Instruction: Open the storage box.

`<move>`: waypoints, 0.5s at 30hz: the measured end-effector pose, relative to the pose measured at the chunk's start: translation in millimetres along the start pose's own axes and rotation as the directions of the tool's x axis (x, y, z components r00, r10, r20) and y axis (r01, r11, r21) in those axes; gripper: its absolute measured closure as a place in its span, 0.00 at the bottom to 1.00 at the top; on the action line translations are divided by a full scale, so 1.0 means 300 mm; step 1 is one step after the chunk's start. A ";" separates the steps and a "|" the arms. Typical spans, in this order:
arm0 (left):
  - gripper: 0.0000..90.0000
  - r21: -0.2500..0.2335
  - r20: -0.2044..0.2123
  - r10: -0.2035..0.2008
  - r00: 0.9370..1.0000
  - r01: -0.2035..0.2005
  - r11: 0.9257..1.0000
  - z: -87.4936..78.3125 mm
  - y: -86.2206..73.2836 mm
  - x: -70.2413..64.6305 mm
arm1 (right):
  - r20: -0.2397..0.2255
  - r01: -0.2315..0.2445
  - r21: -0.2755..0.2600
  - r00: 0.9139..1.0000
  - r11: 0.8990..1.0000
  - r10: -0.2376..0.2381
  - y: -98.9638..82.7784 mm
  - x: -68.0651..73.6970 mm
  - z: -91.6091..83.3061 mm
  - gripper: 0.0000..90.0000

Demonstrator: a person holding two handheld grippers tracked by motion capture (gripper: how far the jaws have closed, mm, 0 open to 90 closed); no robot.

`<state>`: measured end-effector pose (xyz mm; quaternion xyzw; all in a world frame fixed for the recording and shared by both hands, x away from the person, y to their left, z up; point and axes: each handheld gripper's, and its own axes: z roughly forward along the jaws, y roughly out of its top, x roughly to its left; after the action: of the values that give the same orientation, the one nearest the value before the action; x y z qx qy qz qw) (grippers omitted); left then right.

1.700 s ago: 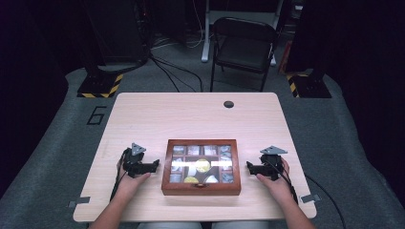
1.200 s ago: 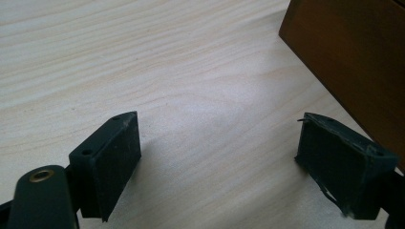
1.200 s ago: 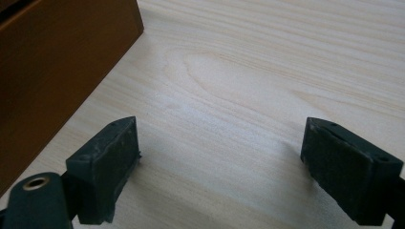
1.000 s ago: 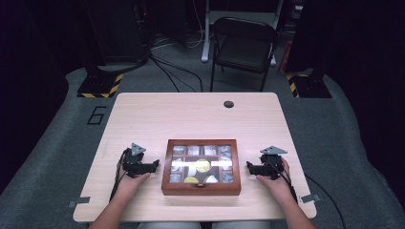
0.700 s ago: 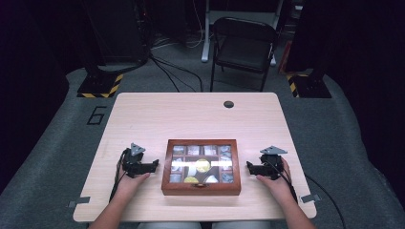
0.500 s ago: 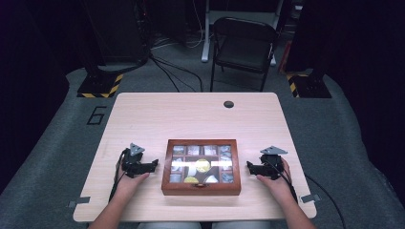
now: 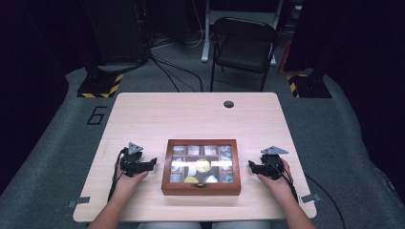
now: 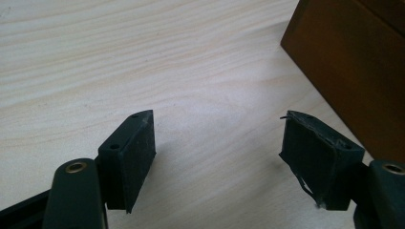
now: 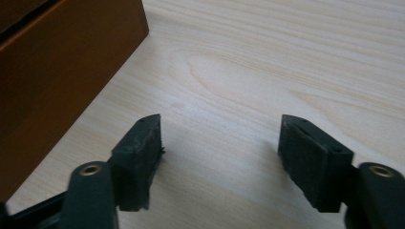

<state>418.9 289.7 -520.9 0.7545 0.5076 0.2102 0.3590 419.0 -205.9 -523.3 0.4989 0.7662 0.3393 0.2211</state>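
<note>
A wooden display box (image 7: 200,167) with a glass lid sits in the lower middle of the high view, on the near half of a light wood-grain table (image 7: 191,114). Through the lid, a grid of small compartments shows, with two round gold pieces among paler contents that are too small to make out.

The left gripper (image 7: 152,162) rests at the lower left of that frame, just beside the box's left wall, held by the person's left hand (image 7: 128,176). In the left gripper view its jaws have just been closing and stand partly apart, with nothing but bare tabletop between them; the box's dark brown side fills the upper right corner, close to the right-hand jaw but not touching it.

The right gripper (image 7: 251,165) lies at the lower right, just beside the box's right wall, in the right hand (image 7: 277,181). Its jaws have likewise just been closing and stand half apart over bare wood, with the box's side at upper left.
</note>
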 end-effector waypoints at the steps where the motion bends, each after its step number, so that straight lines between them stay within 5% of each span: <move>1: 0.30 -0.002 0.001 0.002 1.000 -0.002 1.000 -0.005 0.002 -0.001 | -0.002 0.003 0.003 1.000 1.000 -0.003 0.002 -0.002 -0.005 0.37; 15: 0.35 -0.026 0.025 -0.010 1.000 0.011 1.000 -0.046 0.018 -0.006 | -0.021 0.004 -0.022 1.000 1.000 -0.005 0.015 -0.001 -0.062 0.40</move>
<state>412.1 291.2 -507.8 0.7496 0.5043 0.2055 0.3763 409.2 -210.4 -507.5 0.4913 0.7658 0.3523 0.2194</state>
